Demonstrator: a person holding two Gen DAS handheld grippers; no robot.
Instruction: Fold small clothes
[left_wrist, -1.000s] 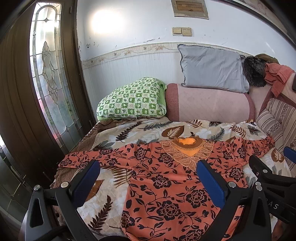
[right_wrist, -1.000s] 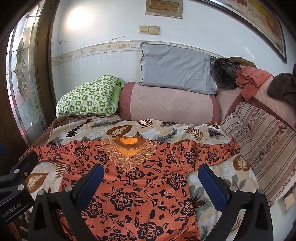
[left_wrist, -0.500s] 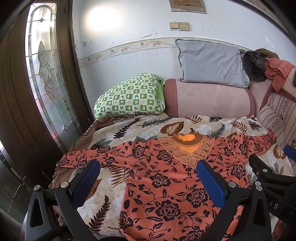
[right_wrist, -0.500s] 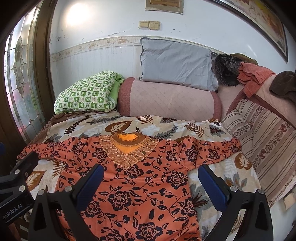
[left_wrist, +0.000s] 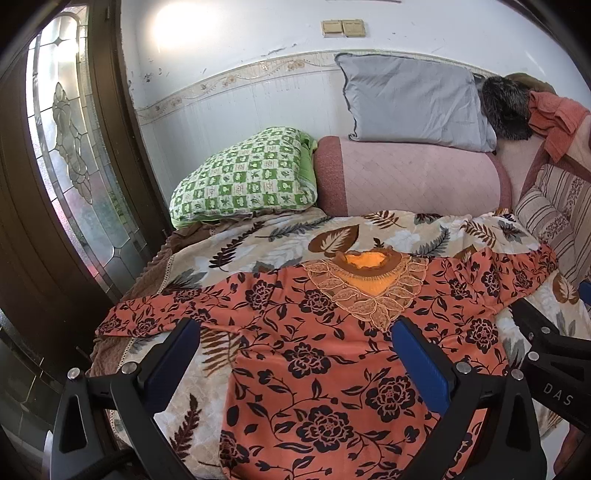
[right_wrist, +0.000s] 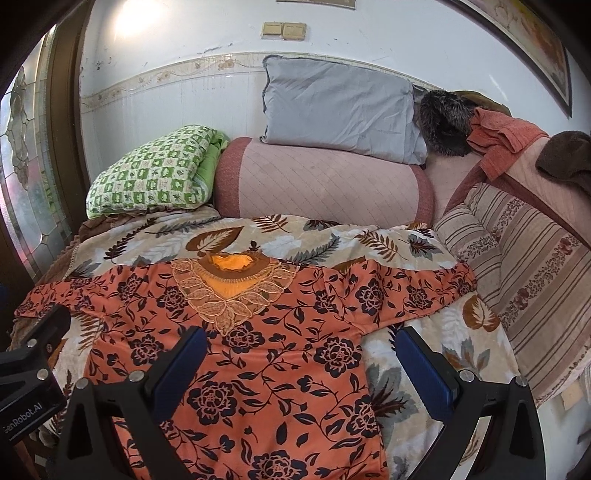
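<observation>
An orange top (left_wrist: 332, 354) with black flowers lies spread flat, face up, on a leaf-print blanket (left_wrist: 258, 243) that covers the bed, its neckline with a lace collar (left_wrist: 369, 291) pointing toward the wall and both sleeves stretched out to the sides. The left gripper (left_wrist: 295, 354) hangs above the near part of the top with its two blue-padded fingers (left_wrist: 173, 350) spread wide; nothing is between them, and they frame the left sleeve and the chest of the top. The right gripper (right_wrist: 301, 362) hangs beside it, likewise spread wide and holding nothing, its left finger over the body of the top and its right finger (right_wrist: 424, 365) over bare blanket just past the top's right edge. Each gripper shows at the edge of the other's view. At the head of the bed a green checked pillow (left_wrist: 243, 177) leans beside a pink bolster (left_wrist: 410, 177), and a grey pillow (left_wrist: 413, 99) rests on top of the bolster against the wall. To the right, a striped cushion (right_wrist: 524, 266) stands along the side, with a dark furry thing (right_wrist: 443, 122) and an orange towel (right_wrist: 498, 136) piled in the corner. No box, basket or other container shows in either view.
</observation>
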